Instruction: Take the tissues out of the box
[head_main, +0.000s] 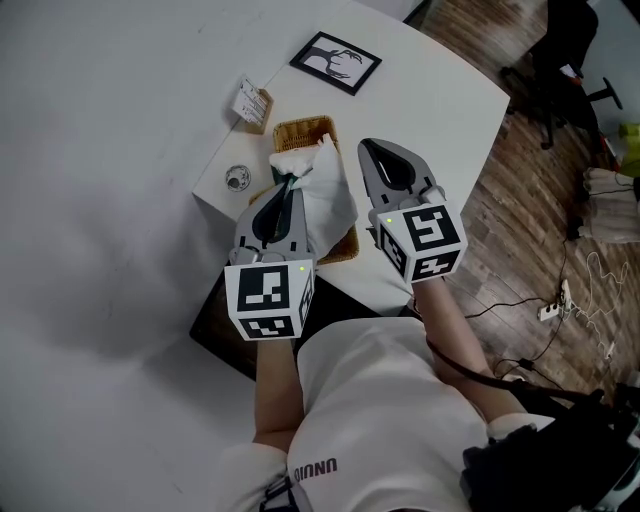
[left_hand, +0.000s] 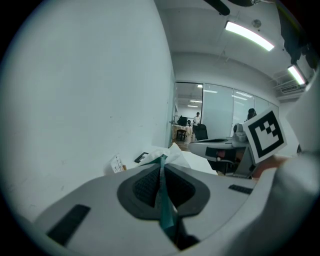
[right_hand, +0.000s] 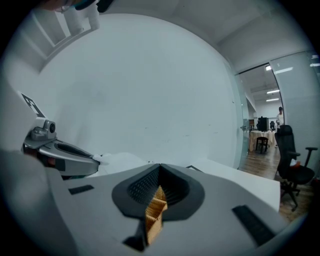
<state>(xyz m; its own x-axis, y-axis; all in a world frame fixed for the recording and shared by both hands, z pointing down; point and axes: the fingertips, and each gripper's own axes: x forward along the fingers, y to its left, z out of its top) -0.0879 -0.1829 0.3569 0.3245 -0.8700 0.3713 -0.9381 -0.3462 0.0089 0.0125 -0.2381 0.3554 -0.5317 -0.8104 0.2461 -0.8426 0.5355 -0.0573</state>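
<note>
Closest to me, the left gripper (head_main: 289, 186) has its pads closed on a thin, teal-edged tissue (head_main: 322, 200). The tissue rises soft and crumpled from the woven wicker box (head_main: 303, 130) just ahead, whose long axis runs away from me. My right gripper (head_main: 375, 152), pressed together and seemingly empty, hovers beside the box's right edge.

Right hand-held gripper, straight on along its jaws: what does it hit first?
Most likely the white wall. The right hand-held gripper points over the table, apparently clearing the picture frame; depth is hard to judge.
</note>
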